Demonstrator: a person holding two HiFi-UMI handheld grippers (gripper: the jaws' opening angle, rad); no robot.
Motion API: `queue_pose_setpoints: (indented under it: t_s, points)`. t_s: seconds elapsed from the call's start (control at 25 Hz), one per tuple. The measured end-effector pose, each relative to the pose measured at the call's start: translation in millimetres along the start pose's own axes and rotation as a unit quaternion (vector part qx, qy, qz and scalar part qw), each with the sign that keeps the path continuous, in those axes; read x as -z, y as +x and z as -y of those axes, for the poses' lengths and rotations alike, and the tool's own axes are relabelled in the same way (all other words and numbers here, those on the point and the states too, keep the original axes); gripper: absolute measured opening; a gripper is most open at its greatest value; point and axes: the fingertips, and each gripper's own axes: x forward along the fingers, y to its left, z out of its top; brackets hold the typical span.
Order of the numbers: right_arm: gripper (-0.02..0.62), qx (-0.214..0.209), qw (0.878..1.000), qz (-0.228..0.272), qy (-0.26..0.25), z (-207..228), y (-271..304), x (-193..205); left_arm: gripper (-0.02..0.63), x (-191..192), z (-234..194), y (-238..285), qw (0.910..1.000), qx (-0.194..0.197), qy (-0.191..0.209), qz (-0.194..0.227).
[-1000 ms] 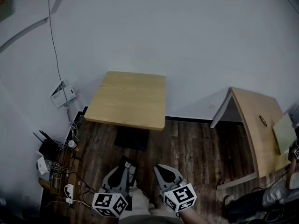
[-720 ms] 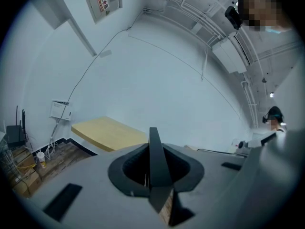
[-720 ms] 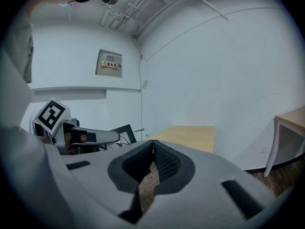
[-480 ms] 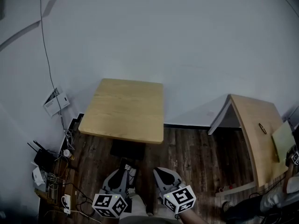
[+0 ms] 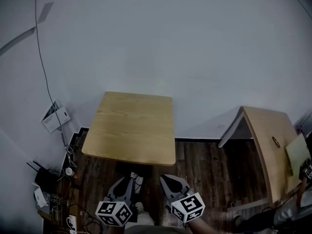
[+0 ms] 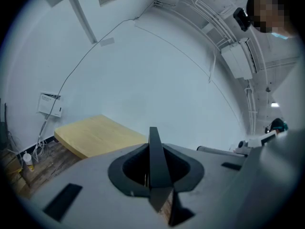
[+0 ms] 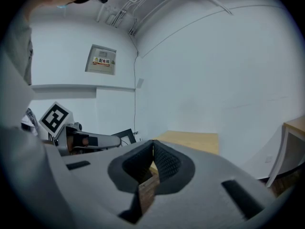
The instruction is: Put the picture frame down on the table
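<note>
The left hand-held gripper (image 5: 129, 180) is clamped on the picture frame (image 6: 154, 156). In the left gripper view the frame stands upright between the jaws as a thin dark edge, and both jaws press on it. The frame is not on the table (image 5: 131, 126). It hangs in the air on the near side of the table, over the dark wood floor (image 5: 209, 160).

The right hand-held gripper (image 7: 153, 143) is just beside the left one, also on the near side of the table and off its top. Its jaws are together, the tips meet, and there is nothing between them. In the right gripper view the left gripper and the black frame show to the left of the table.

The table has a light wood top and stands against the white wall (image 5: 170, 48). To the left of the table a white box (image 5: 53, 117) hangs on the wall, with a thin cable (image 5: 43, 72) that goes up from it. Below the box, near the left corner of the table, a router and cords (image 5: 48, 182) lie on the floor. Well to the right of the table there is a second light wood desk (image 5: 270, 140), and a person (image 5: 292, 211) is partly in view beside that desk.
</note>
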Motion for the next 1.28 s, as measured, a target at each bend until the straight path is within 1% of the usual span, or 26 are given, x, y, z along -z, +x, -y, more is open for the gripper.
queue_pose_setpoints:
  t_s: [0.12,0.32,0.52,1.0,1.28]
  points:
    - [0.0,0.004,1.0,0.001,-0.002,3,21,-7,0.058,-12,-13,15,0.9999,0.005,0.008,-0.004]
    - [0.0,0.014,1.0,0.004,-0.003,11,54,-17,0.058,-29,-37,41,0.9998,0.014,0.006,-0.01]
    - [0.0,0.027,1.0,0.003,-0.002,22,79,-21,0.058,-38,-55,66,0.9996,0.023,0.007,-0.018]
    - [0.0,0.054,0.998,0.012,0.0,56,141,-35,0.057,-59,-88,123,0.9987,0.038,0.013,-0.032]
    - [0.0,0.051,0.999,0.017,0.004,68,165,-43,0.057,-64,-98,141,0.9985,0.036,0.016,-0.039]
